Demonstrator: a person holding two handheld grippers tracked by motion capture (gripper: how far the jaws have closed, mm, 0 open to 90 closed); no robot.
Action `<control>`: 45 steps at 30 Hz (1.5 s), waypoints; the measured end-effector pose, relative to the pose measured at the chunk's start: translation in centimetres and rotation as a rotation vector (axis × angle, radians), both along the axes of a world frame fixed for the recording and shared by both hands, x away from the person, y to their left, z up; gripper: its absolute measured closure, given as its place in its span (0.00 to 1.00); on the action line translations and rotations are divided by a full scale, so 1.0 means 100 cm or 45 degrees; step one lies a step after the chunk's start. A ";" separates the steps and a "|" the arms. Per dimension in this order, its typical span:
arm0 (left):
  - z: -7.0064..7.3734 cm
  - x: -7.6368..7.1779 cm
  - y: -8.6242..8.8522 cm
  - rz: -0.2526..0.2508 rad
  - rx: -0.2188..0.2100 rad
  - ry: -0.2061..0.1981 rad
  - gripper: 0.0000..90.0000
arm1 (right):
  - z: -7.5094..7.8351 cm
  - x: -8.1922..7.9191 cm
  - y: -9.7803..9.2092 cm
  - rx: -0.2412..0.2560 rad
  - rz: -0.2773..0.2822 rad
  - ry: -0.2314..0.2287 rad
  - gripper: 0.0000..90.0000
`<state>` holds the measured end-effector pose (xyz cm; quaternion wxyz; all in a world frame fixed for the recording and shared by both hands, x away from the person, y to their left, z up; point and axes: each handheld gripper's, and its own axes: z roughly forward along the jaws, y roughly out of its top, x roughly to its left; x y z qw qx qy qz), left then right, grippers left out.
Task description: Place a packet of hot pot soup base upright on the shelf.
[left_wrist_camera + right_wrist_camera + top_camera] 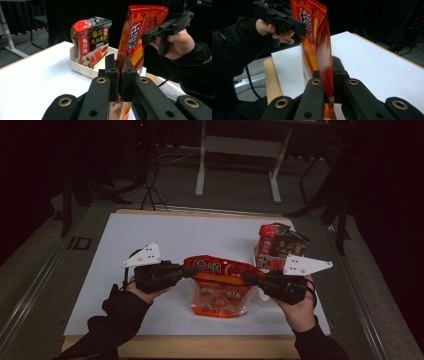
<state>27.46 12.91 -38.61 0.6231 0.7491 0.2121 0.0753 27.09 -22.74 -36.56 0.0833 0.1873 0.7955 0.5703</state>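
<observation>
An orange-red snack bag with white characters hangs above the white table, held up by its top corners. My left gripper is shut on its left corner and my right gripper is shut on its right corner. In the left gripper view the jaws pinch the bag's edge, with the other gripper clamped on the far corner. In the right gripper view the jaws clamp the bag, and the other gripper holds the far corner.
A white tray at the table's right holds a dark and red packet, seen standing upright in the left gripper view as the packet in its tray. The table's wooden front edge runs near the person's sleeves.
</observation>
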 end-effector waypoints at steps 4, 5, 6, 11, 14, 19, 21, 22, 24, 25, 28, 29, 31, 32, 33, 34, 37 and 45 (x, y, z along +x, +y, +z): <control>0.001 0.001 0.002 0.008 -0.032 0.004 0.90 | 0.007 0.001 0.002 -0.001 0.008 -0.021 1.00; 0.001 0.001 0.003 0.009 -0.042 0.013 0.86 | 0.009 0.001 0.002 0.006 0.008 -0.025 1.00; 0.001 0.001 0.003 0.002 -0.054 0.018 0.83 | 0.011 0.001 0.002 0.000 0.015 -0.034 1.00; 0.000 0.001 0.003 0.033 -0.039 -0.001 0.51 | 0.020 0.004 0.004 -0.009 0.012 -0.070 1.00; -0.002 0.000 0.004 0.046 -0.041 0.013 0.31 | 0.026 0.007 0.001 0.001 0.006 -0.086 1.00; -0.008 0.000 0.005 0.044 -0.053 0.040 0.13 | 0.038 0.013 -0.006 0.031 -0.003 -0.116 1.00; -0.011 0.000 0.006 0.054 -0.054 0.052 0.09 | 0.045 0.015 -0.010 0.050 -0.010 -0.128 1.00; -0.013 -0.001 0.007 0.062 -0.047 0.051 0.09 | 0.049 0.015 -0.012 0.053 -0.014 -0.141 1.00; -0.017 -0.002 0.007 0.072 -0.048 0.046 0.08 | 0.056 0.018 -0.017 0.075 -0.031 -0.147 1.00; -0.019 -0.002 0.007 0.074 -0.044 0.040 0.08 | 0.059 0.018 -0.020 0.082 -0.038 -0.156 1.00; -0.027 -0.005 0.008 0.080 -0.019 0.020 0.08 | 0.070 0.020 -0.029 0.096 -0.060 -0.176 1.00; -0.030 -0.007 0.009 0.088 -0.004 0.017 0.08 | 0.073 0.021 -0.033 0.100 -0.062 -0.177 1.00; -0.037 -0.008 0.009 0.086 0.012 0.031 0.08 | 0.080 0.023 -0.039 0.100 -0.081 -0.192 1.00; -0.040 -0.009 0.010 0.085 0.018 0.040 0.08 | 0.083 0.023 -0.043 0.100 -0.091 -0.199 1.00; -0.043 -0.010 0.011 0.087 0.019 0.048 0.08 | 0.086 0.024 -0.046 0.099 -0.099 -0.205 1.00; -0.046 -0.011 0.012 0.085 0.011 0.055 0.08 | 0.088 0.024 -0.049 0.089 -0.105 -0.212 1.00; -0.053 -0.013 0.017 0.096 0.008 0.072 0.08 | 0.093 0.027 -0.059 0.083 -0.135 -0.218 1.00; -0.071 -0.022 0.024 0.117 0.062 0.130 0.03 | 0.091 0.029 -0.089 0.072 -0.216 -0.212 1.00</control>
